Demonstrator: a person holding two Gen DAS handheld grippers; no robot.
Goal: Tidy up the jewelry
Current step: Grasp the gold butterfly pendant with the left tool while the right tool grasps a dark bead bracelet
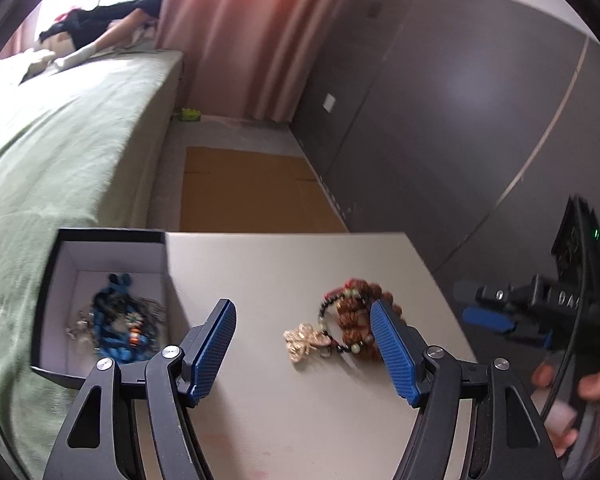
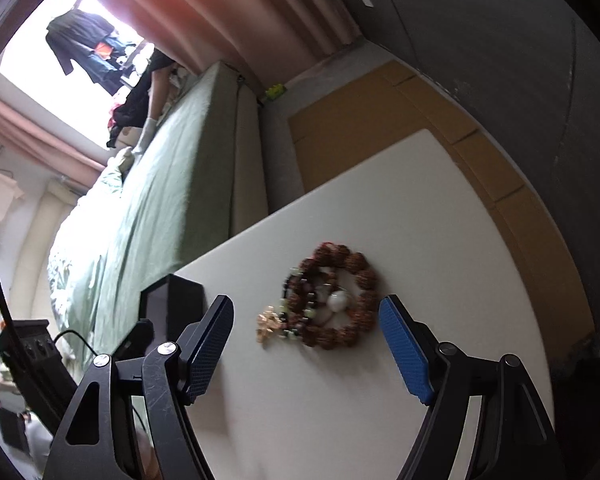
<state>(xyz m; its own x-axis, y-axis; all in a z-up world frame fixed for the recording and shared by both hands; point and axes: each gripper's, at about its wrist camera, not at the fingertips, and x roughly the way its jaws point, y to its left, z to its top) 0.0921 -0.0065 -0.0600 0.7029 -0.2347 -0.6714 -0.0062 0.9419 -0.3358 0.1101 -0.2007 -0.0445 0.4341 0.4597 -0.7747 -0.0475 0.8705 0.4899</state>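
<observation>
The green bed runs along the left of your pale tabletop, with a black open box at the tabletop's left edge holding blue tangled jewelry. Mid-tabletop lie a brown bead bracelet, a dark beaded bracelet and a gold brooch, touching. Your left claw and right claw are both released, holding nothing.

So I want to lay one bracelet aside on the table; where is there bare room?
Free: the table strip between the black box and the gold brooch, the near part under the open left tool, and the far edge beyond the brown bead bracelet. Crowded: the jewelry cluster itself and the box interior, filled with blue pieces.
</observation>
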